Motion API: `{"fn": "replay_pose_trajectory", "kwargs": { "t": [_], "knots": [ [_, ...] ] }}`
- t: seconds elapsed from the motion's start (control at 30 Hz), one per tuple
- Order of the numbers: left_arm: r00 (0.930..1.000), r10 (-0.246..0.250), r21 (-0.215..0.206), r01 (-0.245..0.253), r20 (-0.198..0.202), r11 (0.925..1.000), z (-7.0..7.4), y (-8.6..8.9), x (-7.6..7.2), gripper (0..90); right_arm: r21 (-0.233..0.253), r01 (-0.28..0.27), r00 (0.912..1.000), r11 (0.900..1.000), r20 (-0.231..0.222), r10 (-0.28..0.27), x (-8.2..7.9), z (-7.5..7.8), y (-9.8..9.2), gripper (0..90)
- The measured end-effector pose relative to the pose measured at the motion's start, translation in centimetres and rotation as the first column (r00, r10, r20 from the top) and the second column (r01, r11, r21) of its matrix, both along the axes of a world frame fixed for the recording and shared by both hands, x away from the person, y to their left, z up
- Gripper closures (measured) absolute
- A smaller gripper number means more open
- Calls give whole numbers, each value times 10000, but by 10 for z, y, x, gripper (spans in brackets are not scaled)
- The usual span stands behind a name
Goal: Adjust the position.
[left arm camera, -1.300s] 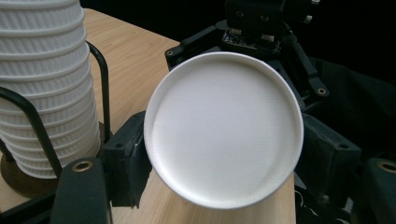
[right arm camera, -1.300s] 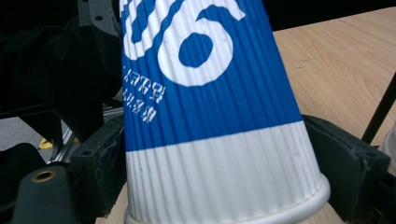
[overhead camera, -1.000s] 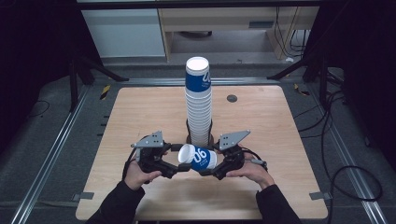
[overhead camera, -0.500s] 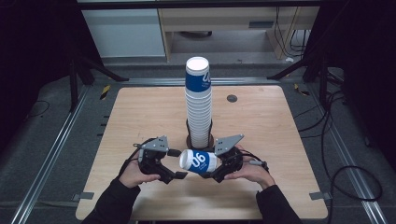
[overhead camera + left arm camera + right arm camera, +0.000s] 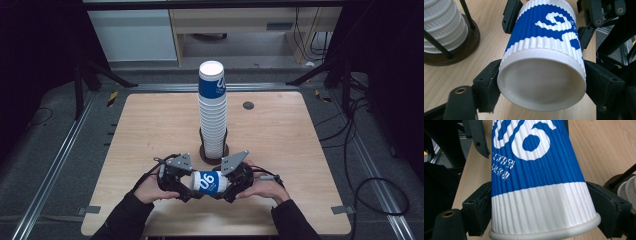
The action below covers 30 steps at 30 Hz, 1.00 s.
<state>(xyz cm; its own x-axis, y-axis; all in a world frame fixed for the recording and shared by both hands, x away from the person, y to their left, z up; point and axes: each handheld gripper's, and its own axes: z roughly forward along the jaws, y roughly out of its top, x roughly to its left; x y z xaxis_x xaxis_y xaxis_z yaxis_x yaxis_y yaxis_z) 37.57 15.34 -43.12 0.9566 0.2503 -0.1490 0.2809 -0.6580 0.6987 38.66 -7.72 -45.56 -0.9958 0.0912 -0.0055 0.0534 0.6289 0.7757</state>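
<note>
Since the wooden table point(image 5: 150, 130) carries a tall stack of cups point(image 5: 212, 115) on a dark round holder point(image 5: 214, 152) at its centre, the work in hand looks like separating or handing over one cup w/ both tools near the front edge. The stack stands upright, well apart from the person's hands, so there's room to work w/o knocking it.

The blue-and-white ribbed cup point(image 5: 209, 182) lies on its side in the air between the two tools, just in front of the holder. In the left gripper view the cup's closed base point(image 5: 541, 80) faces the camera; in the right gripper view its rolled rim point(image 5: 544, 233) sits nearest the lens.

The left gripper point(image 5: 186, 184) is clamped on the base end of the cup, jaws pressing both sides of the ribbed wall. The right gripper point(image 5: 231, 184) is clamped on the rim end, jaws on either side just above the rim.

To do this step well, judged from these views: keep squeeze light, since paper wall crushes easily, esp. near the open rim. If it's one cup stuck in another, pull straight along the cup's axis, w/ a slight twist, not bending. If it's a handover, one tool should let go only once the other's grip is firm. Keep the cup low over the table.
</note>
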Motion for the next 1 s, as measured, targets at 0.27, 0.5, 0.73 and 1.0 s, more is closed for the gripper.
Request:
{"fn": "replay_pose_trajectory", "kwargs": {
  "t": [0.27,0.5,0.73,1.0],
  "knots": [
    [9998,-99,-105,98,-146,9999,-1,1,1,262,-46,-65,10000,10000,59,65,-1,0,0,154],
    [10000,61,-405,-63,-70,9992,2,6,2,266,213,163,9997,9996,176,-167,0,4,-3,93],
    [9987,509,-701,-504,46,9963,6,17,7,266,1053,693,9975,9920,72,-704,4,17,-15,67],
    [9918,1237,-1736,-1163,324,9779,16,32,10,265,2232,1724,9846,9594,-116,-1742,10,33,-41,71]
  ]
}}
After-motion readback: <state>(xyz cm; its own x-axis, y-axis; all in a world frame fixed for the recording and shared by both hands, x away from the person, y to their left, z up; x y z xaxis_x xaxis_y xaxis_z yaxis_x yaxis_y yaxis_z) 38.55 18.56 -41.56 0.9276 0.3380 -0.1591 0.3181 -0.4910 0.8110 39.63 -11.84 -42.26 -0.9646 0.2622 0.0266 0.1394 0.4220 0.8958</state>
